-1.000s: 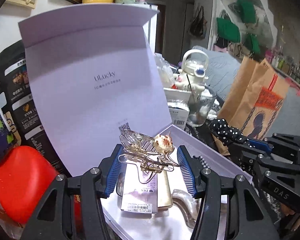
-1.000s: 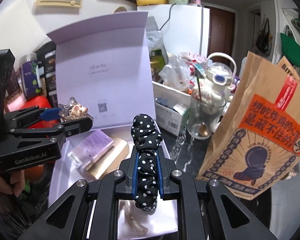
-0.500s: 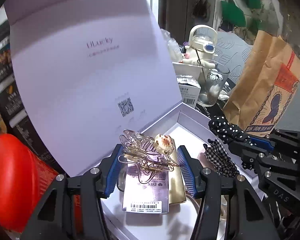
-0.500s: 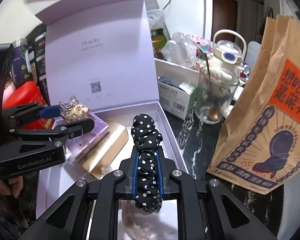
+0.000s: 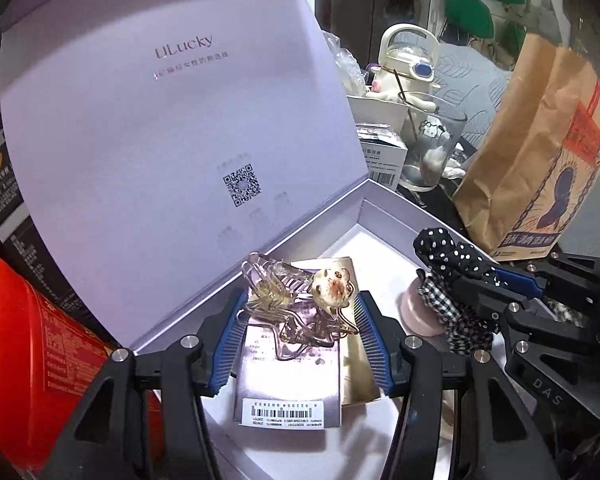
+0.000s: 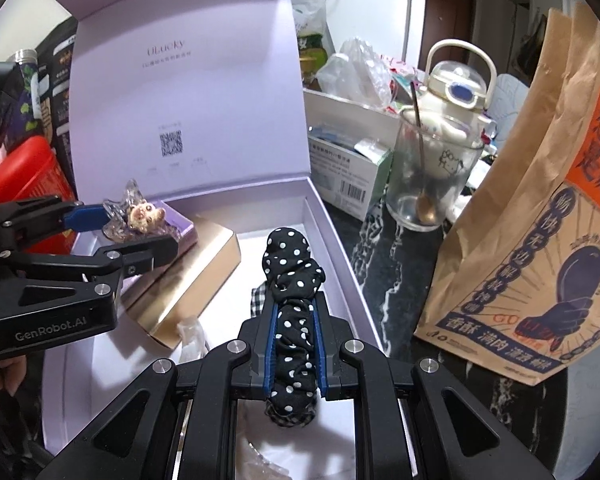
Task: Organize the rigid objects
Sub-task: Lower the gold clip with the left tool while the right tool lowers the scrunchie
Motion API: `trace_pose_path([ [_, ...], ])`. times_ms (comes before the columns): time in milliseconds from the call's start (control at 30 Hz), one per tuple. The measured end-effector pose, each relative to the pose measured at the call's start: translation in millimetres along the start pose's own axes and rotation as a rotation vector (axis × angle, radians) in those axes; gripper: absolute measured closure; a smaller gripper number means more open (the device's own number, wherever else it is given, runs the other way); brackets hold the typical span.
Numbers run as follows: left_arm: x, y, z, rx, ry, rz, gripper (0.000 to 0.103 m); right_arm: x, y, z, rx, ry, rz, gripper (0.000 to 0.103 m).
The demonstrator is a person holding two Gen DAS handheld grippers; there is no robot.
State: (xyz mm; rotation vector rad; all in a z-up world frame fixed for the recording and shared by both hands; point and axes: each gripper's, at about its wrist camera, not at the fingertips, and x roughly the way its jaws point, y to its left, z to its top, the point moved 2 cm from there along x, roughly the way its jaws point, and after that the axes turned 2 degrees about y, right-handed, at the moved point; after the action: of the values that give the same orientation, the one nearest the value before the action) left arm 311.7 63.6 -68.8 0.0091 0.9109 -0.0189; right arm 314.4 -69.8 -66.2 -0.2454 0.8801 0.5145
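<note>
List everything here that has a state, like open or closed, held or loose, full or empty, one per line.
Lavender gift box: open, lid upright.
Left gripper: shut on the clear hair claw.
Clear hair claw: held above the box.
Right gripper: shut on the polka-dot scrunchie.
Polka-dot scrunchie: squeezed, over the box.
Gold box: lying inside, closed.
Glass cup: upright, spoon inside.
Paper bag: standing beside the box.
</note>
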Motion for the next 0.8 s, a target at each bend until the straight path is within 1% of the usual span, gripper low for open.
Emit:
trace_pose_path([
  [67, 0.9, -0.3, -0.4, 0.001, 0.006, -0.002, 0.049, 3.2, 0.1, -1.1, -0.004, 0.009, -0.004, 0.088],
  [267, 17.5, 0.0, -5.3, -0.014, 0.068, -0.016, 0.049, 9.1, -0.9, -3.4, -0.008, 0.023, -0.017, 0.087],
  [333, 18.0, -1.7, -5.4, -0.018, 0.069, -0.032, 0.049, 12.4, -1.7, -4.8, -0.012, 0.038, -0.02, 0.085],
  [467, 18.0, -4.9, -5.5, -0.015, 0.067, -0.03, 0.049, 18.3, -3.7, -7.3, -0.002, 0.055, -0.027, 0.085],
  [800, 17.0, -6.4, -4.3, -0.004, 0.073, -0.033, 0.049, 19.4, -4.7, -5.7, 0.0, 0.058, -0.022, 0.085],
])
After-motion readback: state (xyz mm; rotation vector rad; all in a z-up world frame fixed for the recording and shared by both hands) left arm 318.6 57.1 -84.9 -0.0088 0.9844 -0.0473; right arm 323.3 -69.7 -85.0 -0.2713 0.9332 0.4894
